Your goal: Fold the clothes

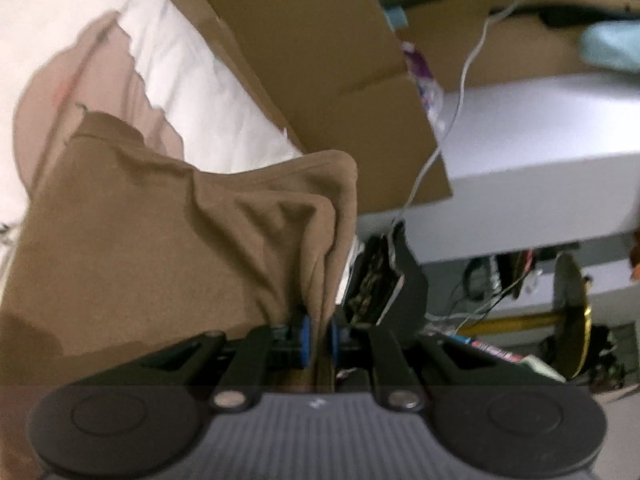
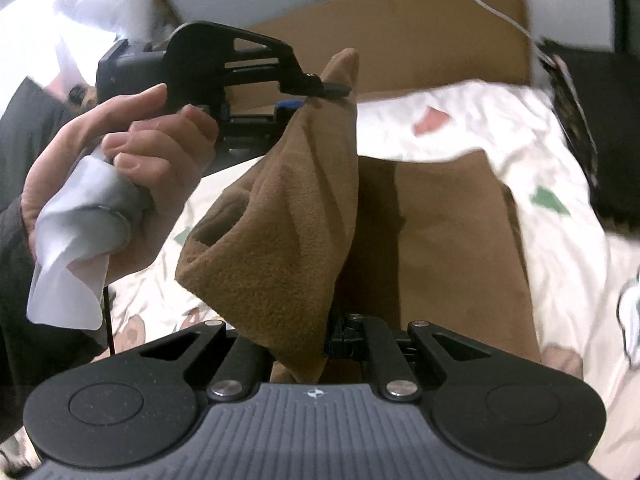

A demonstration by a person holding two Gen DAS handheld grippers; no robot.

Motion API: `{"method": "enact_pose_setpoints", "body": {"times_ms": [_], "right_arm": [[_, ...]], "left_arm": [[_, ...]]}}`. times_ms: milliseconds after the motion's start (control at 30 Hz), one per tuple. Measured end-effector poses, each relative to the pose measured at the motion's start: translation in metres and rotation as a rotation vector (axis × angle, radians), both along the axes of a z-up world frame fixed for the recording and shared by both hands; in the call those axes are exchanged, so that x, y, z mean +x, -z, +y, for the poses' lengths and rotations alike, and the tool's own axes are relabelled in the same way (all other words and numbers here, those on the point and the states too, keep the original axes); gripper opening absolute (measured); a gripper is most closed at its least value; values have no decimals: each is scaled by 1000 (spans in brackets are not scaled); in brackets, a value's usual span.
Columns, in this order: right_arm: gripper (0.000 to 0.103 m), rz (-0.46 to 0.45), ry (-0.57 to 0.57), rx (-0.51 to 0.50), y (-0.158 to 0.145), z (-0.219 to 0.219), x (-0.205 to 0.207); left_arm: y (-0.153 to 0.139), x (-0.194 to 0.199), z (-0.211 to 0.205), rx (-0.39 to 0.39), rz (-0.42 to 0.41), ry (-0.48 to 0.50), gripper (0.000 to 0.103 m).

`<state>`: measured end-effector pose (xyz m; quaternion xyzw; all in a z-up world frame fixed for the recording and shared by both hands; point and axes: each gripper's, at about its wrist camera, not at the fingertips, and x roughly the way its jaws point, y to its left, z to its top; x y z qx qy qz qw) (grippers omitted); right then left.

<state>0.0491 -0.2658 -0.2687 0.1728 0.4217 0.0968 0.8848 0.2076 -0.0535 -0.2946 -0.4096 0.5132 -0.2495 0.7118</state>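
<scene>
A brown fleece garment (image 2: 280,220) is lifted off the bed at two points, and the rest of it (image 2: 460,264) lies flat on the sheet. In the right wrist view my right gripper (image 2: 326,346) is shut on a bunched fold of it at the bottom centre, the cloth hiding the left finger. My left gripper (image 2: 316,98), held by a hand (image 2: 132,168), pinches the garment's upper corner. In the left wrist view the left gripper (image 1: 320,336) is shut, brown cloth (image 1: 160,232) squeezed between its blue pads (image 1: 306,336) and draping away to the upper left.
A white bedsheet (image 2: 500,132) with coloured prints covers the bed. An open cardboard box (image 1: 340,80) stands behind it, with a white cable (image 1: 464,76) trailing over it. A white ledge (image 1: 540,152) and floor clutter (image 1: 500,320) lie to the right. The hand also clutches a white tissue (image 2: 76,256).
</scene>
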Motion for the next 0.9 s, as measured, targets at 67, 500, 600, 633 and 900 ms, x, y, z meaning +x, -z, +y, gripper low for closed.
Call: {"method": "enact_pose_setpoints", "body": {"times_ms": [67, 500, 600, 633, 900], "right_arm": [[6, 13, 37, 29, 9, -15, -4], [6, 84, 101, 123, 44, -75, -32], [8, 111, 108, 125, 55, -83, -37], [8, 118, 114, 123, 58, -85, -40], [38, 134, 185, 76, 67, -109, -54]], "left_arm": [[4, -1, -16, 29, 3, 28, 10], [27, -11, -94, 171, 5, 173, 10], [38, -12, -105, 211, 13, 191, 10], [41, -13, -108, 222, 13, 196, 10], [62, -16, -130, 334, 8, 211, 10]]}}
